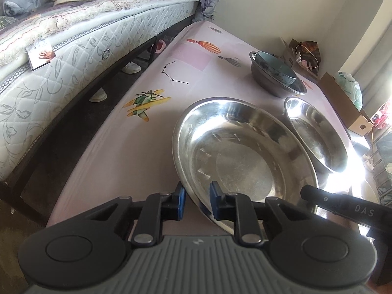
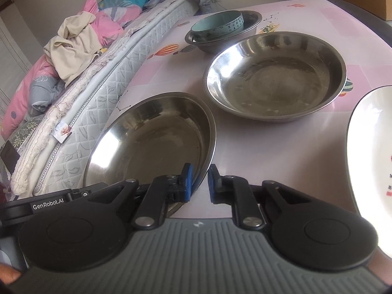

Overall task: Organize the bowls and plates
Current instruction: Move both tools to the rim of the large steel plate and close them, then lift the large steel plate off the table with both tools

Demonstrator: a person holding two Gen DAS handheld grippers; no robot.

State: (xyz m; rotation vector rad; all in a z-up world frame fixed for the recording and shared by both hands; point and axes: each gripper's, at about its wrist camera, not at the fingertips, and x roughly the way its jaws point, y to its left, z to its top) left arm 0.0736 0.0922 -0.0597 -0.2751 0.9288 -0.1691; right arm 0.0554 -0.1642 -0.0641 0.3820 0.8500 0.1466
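- The near steel plate (image 2: 152, 137) is sitting at the table's front, beside the bed, with both claws gripping its near rim.
- The left gripper (image 1: 196, 202) is straddling that rim, one blue pad outside and one inside; the pads seem to be pressing on the metal, though the exact contact is hard to make out.
- The right gripper (image 2: 199, 182) is pinching the same plate's rim on its other side, jaws nearly together around the thin edge.
- The plate's nearest edge is hiding behind the gripper bodies in both views.
- A second steel plate (image 2: 275, 77) is lying empty just beyond, apart from the first.
- Farther back, a steel bowl (image 2: 252, 20) is holding a pale blue ceramic bowl (image 2: 218, 25) tilted inside it.
- A white plate (image 2: 372, 159) is being cut off at the right edge, glare washing out its surface.
- The pink patterned tablecloth (image 1: 122, 152) is covering the table (image 2: 269, 152); a mattress (image 1: 73, 56) with heaped bedding (image 2: 80, 36) is running alongside.
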